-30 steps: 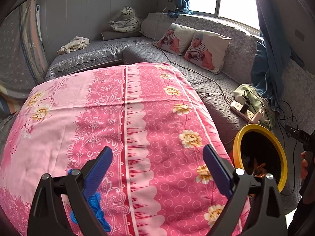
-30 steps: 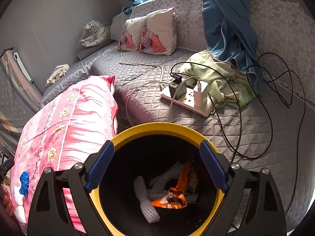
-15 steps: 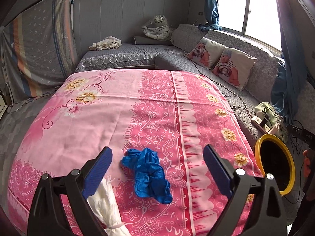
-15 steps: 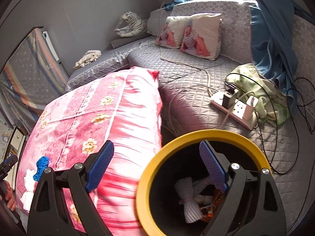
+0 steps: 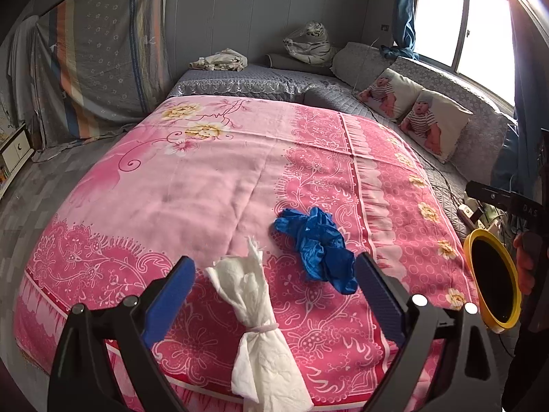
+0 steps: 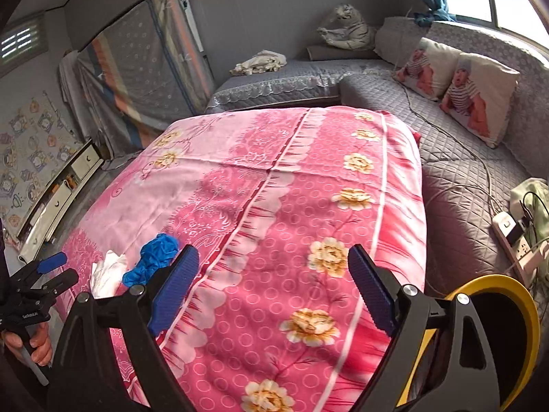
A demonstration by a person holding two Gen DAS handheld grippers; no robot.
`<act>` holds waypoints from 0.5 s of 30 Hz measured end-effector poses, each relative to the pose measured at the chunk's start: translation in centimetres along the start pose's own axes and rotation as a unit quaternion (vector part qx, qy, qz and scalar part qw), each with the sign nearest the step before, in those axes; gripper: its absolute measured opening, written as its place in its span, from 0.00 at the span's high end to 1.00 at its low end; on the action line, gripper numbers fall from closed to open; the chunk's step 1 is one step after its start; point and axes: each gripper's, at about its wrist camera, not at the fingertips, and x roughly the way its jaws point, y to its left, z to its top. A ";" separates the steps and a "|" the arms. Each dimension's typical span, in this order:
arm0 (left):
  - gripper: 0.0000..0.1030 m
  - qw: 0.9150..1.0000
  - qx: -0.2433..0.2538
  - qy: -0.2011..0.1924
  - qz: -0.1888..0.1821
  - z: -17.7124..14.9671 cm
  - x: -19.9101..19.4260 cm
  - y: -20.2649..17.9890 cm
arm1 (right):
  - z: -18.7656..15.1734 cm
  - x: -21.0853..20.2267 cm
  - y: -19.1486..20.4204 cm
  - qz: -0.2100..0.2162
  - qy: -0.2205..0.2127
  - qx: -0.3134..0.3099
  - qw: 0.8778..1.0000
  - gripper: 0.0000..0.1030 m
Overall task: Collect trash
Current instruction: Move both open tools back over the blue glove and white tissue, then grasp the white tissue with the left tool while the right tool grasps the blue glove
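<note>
A crumpled blue glove (image 5: 317, 245) (image 6: 152, 261) lies on the pink flowered bedspread (image 5: 212, 185) (image 6: 274, 185). Nearer the bed's front edge lies a white paper wad tied in the middle (image 5: 259, 329) (image 6: 106, 273). My left gripper (image 5: 272, 283) (image 6: 51, 267) hangs open above the bed's front edge; the paper wad shows between its blue fingers, and nothing is gripped. My right gripper (image 6: 272, 281) is open and empty over the bed's right side. A yellow-rimmed black trash bin (image 5: 492, 278) (image 6: 497, 329) stands to the right of the bed; its inside is dark.
A grey quilted sofa (image 6: 456, 158) wraps the far and right sides, with baby-print cushions (image 5: 415, 116), a plush tiger (image 5: 308, 43) and a rag (image 5: 219, 60). A power strip with cables (image 6: 514, 237) lies on it near the bin. A low cabinet (image 6: 58, 195) stands at left.
Both views have swung left, away from the bin and onto the bed. The blue glove and paper wad now sit between the left fingers. The bin has slid to the right edge.
</note>
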 end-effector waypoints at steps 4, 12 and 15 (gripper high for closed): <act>0.12 1.000 -0.007 0.014 0.013 -1.7 0.0 1.3 | 0.1 2.3 4.0 0.031 0.025 -0.037 0.998 0.18; 0.12 0.998 -0.014 0.052 0.026 -3.8 1.2 2.4 | -0.5 6.7 9.9 0.076 0.077 -0.088 0.990 0.18; 0.12 0.998 -0.013 0.058 0.024 -4.2 1.6 2.6 | -0.8 8.2 11.5 0.080 0.092 -0.108 0.987 0.19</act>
